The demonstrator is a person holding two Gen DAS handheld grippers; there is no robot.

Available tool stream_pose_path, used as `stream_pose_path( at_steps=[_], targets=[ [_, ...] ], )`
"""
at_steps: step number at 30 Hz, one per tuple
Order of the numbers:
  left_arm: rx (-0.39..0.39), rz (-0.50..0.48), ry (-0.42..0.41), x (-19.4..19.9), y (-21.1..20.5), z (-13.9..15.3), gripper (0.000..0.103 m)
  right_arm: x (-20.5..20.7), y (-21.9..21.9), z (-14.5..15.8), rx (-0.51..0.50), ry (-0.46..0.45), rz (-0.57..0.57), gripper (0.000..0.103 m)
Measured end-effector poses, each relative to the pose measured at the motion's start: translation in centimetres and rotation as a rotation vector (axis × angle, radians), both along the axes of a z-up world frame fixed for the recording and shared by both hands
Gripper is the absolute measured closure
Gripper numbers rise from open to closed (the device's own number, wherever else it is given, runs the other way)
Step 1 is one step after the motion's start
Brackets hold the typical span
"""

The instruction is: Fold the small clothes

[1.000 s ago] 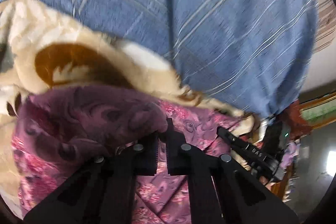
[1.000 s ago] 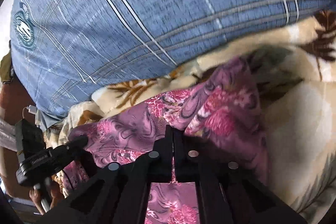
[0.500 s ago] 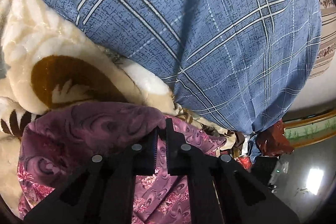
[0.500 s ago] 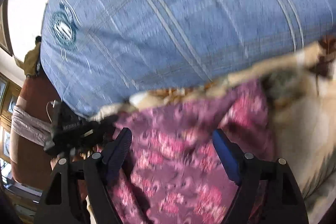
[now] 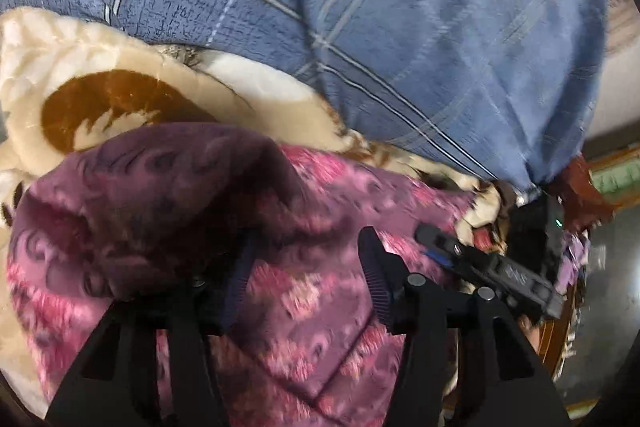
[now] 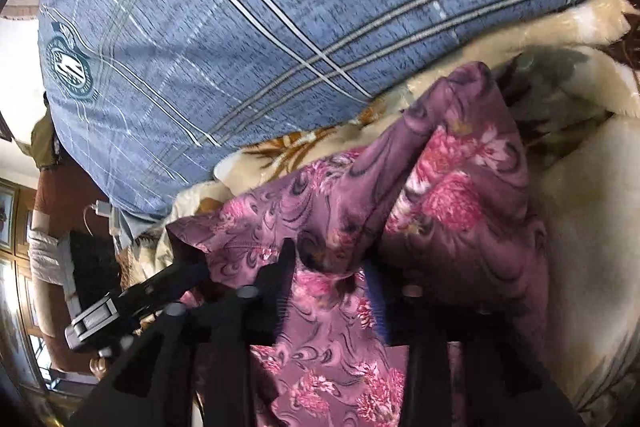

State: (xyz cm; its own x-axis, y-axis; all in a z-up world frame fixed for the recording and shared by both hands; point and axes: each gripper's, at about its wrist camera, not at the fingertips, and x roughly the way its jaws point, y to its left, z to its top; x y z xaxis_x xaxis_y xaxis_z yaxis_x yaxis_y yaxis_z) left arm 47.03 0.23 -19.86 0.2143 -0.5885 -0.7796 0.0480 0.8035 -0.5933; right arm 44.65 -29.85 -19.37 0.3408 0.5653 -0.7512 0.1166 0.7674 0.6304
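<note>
Purple floral cloth (image 5: pixel 304 291) blurred between opening left gripper (image 5: pixel 306 251) jaws, bunched and unclamped between closing right gripper (image 6: pixel 330 267) jaws.

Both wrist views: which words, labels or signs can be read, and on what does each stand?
Round emblem on the blue checked pillow: lettering too small to read.
White marking on the right gripper, jaws closing with the floral cloth between them: blurred, unreadable.
Nothing else written.
</note>
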Motion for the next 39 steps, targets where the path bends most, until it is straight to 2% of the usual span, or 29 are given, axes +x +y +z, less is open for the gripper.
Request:
stream_pose_path(
  at_steps=[1, 2, 4, 7, 8, 10, 11, 12, 13, 14, 16, 18, 19, 20, 21, 23, 26, 28, 29, 31, 33, 35, 39],
  targets=[
    [-0.008, 0.001, 0.014, 0.4, 0.0, -0.2, 0.096, 0.2, -0.1, 0.0, 0.004, -0.002, 0.006, 0.072],
    [-0.041, 0.001, 0.017, 0.7, 0.2, -0.1, 0.097, 0.4, -0.1, 0.4, 0.015, -0.021, 0.005, 0.082],
    [-0.128, 0.018, -0.061, 1.1, 1.2, 1.8, 0.097, 1.0, -0.6, 1.5, 0.023, -0.083, -0.002, 0.084],
    [-0.164, 0.064, -0.143, 2.3, 2.4, 3.8, 0.097, 2.1, -1.5, 3.2, 0.109, -0.167, -0.011, 0.084],
    [-0.151, 0.088, -0.158, 3.0, 2.6, 3.9, 0.097, 2.8, -1.9, 3.6, 0.127, -0.187, -0.021, 0.080],
    [-0.052, 0.121, -0.190, 4.6, 2.3, 3.6, 0.096, 4.1, -2.6, 3.7, 0.129, -0.209, -0.042, 0.059],
    [-0.010, 0.137, -0.202, 5.1, 2.2, 3.3, 0.096, 4.7, -2.8, 3.6, 0.104, -0.216, -0.054, 0.033],
    [0.032, 0.160, -0.201, 5.4, 2.2, 2.9, 0.096, 5.2, -3.0, 3.5, 0.061, -0.224, -0.067, 0.027],
    [0.065, 0.190, -0.172, 5.7, 2.6, 2.4, 0.092, 5.7, -3.2, 3.3, 0.003, -0.225, -0.077, 0.027],
    [0.047, 0.193, -0.149, 5.7, 2.9, 2.2, 0.087, 6.1, -3.4, 2.7, -0.046, -0.203, -0.077, 0.027],
    [-0.046, 0.176, -0.128, 4.7, 4.4, 2.9, 0.085, 5.5, -3.7, 2.5, -0.049, -0.171, -0.091, 0.030],
    [-0.096, 0.168, -0.172, 2.5, 6.2, 5.0, 0.067, 3.1, -3.1, 4.3, -0.004, -0.233, -0.053, 0.031],
    [-0.097, 0.171, -0.203, 1.1, 7.2, 6.3, 0.050, 1.2, -3.2, 5.4, -0.004, -0.268, -0.043, 0.031],
    [-0.085, 0.183, -0.246, -0.6, 8.2, 7.7, 0.040, -0.5, -2.8, 6.6, -0.011, -0.304, -0.035, 0.031],
    [-0.063, 0.192, -0.287, -2.1, 9.0, 8.8, 0.037, -2.1, -2.4, 7.7, -0.018, -0.337, -0.019, 0.031],
    [0.047, 0.187, -0.362, -4.8, 10.1, 10.8, 0.033, -5.3, -1.6, 9.5, -0.046, -0.384, 0.012, 0.031],
    [0.165, 0.158, -0.360, -5.1, 10.8, 11.3, 0.033, -6.3, -2.1, 10.6, -0.105, -0.366, 0.055, 0.030],
    [0.256, 0.066, -0.336, -4.2, 9.5, 10.8, 0.033, -5.7, -2.6, 10.6, -0.173, -0.345, 0.069, 0.030],
    [0.319, 0.023, -0.340, -3.8, 8.6, 10.4, 0.033, -5.2, -2.9, 10.6, -0.236, -0.332, 0.085, 0.030],
    [0.467, -0.062, -0.349, -3.0, 6.9, 9.2, 0.033, -4.2, -4.2, 10.1, -0.281, -0.301, 0.080, 0.031],
    [0.515, -0.126, -0.338, -2.4, 4.1, 7.5, 0.033, -2.7, -5.6, 9.2, -0.311, -0.248, 0.082, 0.031],
    [0.514, -0.156, -0.311, -1.6, 3.3, 6.0, 0.033, -1.2, -6.9, 7.8, -0.317, -0.204, 0.099, 0.032],
    [0.564, -0.193, -0.276, 0.8, 2.1, 2.8, 0.033, 1.5, -6.2, 5.3, -0.328, -0.173, 0.156, 0.034]
  ],
)
